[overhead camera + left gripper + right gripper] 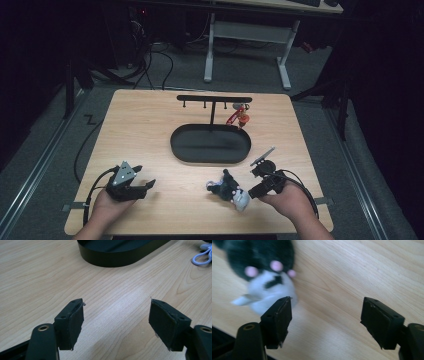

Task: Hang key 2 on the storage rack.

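Plush toy (230, 190) lies just left of my right tool (256, 182), nearer than the left tool (145, 186); both gape, empty.

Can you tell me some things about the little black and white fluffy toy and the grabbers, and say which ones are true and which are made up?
1. The plush toy lies inside the black oval tray. False: it lies on the wooden table, nearer the person than the tray.
2. The right gripper is open with nothing between its jaws. True.
3. The left gripper is squeezing the toy. False: it is open over bare table, far from the toy.
4. A red keychain hangs from the black rack behind the tray. True.
5. The toy has pink spots on its dark part. True, in the right gripper view.
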Motion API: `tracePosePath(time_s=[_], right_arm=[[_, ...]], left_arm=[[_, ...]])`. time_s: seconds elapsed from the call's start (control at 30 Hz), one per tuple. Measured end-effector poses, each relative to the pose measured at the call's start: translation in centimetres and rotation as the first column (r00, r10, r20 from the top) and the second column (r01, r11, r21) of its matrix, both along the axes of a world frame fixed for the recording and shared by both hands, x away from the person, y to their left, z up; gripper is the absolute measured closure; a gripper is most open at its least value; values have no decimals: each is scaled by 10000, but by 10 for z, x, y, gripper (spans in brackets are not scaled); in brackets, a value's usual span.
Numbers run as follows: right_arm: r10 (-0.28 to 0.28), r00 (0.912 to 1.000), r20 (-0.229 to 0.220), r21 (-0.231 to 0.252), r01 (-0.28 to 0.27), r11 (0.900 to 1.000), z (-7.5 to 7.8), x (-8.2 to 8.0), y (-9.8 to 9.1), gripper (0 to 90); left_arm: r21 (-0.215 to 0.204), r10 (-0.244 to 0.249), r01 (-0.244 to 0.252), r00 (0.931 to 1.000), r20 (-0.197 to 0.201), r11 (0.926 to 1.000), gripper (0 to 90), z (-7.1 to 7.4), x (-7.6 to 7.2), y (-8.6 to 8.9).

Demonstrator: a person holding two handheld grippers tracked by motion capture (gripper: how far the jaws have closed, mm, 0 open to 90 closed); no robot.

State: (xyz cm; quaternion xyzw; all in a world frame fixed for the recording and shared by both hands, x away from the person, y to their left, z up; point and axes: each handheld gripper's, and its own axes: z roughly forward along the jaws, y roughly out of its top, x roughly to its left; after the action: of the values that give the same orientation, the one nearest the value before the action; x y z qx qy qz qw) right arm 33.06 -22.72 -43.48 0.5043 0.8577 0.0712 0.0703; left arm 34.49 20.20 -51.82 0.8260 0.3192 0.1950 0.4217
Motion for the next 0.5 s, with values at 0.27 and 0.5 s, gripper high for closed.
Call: tracePosePath(time_s=[0.27,0.5], right_arm=[[297,9993,-247,397,-288,9988,6,-7,19,134],[804,9948,-627,389,-780,9962,-7,-6,38,101]], left_arm=[[29,-46,46,10000,55,10000,285,1,1,-1],[143,-124,123,9999,80,9998,285,0,1,-3]])
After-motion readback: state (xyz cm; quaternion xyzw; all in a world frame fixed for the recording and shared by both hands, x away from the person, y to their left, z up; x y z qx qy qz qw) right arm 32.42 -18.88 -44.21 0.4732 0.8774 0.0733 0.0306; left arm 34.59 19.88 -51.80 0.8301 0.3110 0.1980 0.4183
